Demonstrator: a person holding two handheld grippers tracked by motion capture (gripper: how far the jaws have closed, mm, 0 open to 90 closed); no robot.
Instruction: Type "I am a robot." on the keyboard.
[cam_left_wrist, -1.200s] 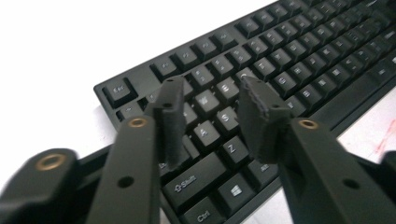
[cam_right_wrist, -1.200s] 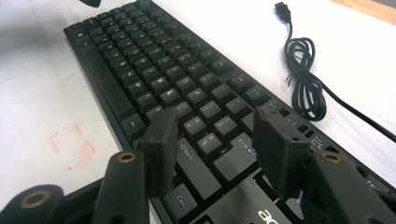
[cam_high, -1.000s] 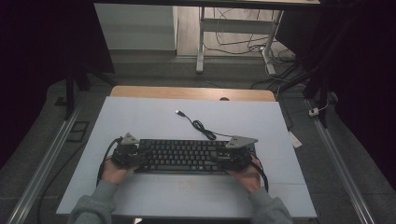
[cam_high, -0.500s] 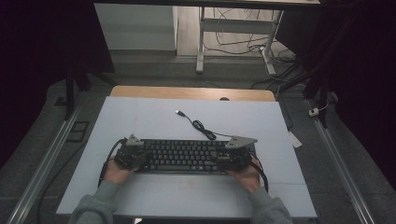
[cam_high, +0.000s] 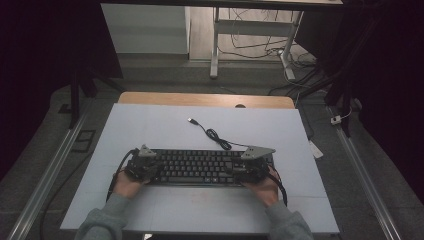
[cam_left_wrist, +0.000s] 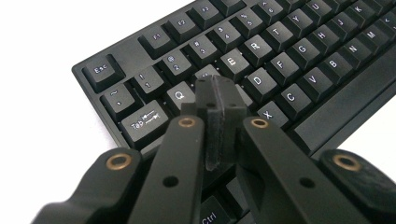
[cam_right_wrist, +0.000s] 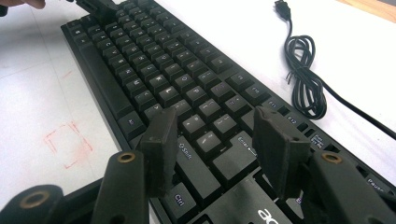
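A black keyboard (cam_high: 200, 167) (white key legends) and its black cable (cam_high: 215, 135) lie on a pale grey surface (cam_high: 150, 125) bearing faint red marks.

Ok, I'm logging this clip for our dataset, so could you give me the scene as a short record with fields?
surface: white table top
main object: black keyboard, lying flat, keys up
cable: keyboard cable loosely coiled behind it, plug end free on the table
left gripper: jaws shut together with nothing between them, tips over the keys near Q and the key right of it
right gripper: jaws open, over the Shift and Enter keys at the keyboard's right end
mark: faint red square outline on the table, in front of the keyboard
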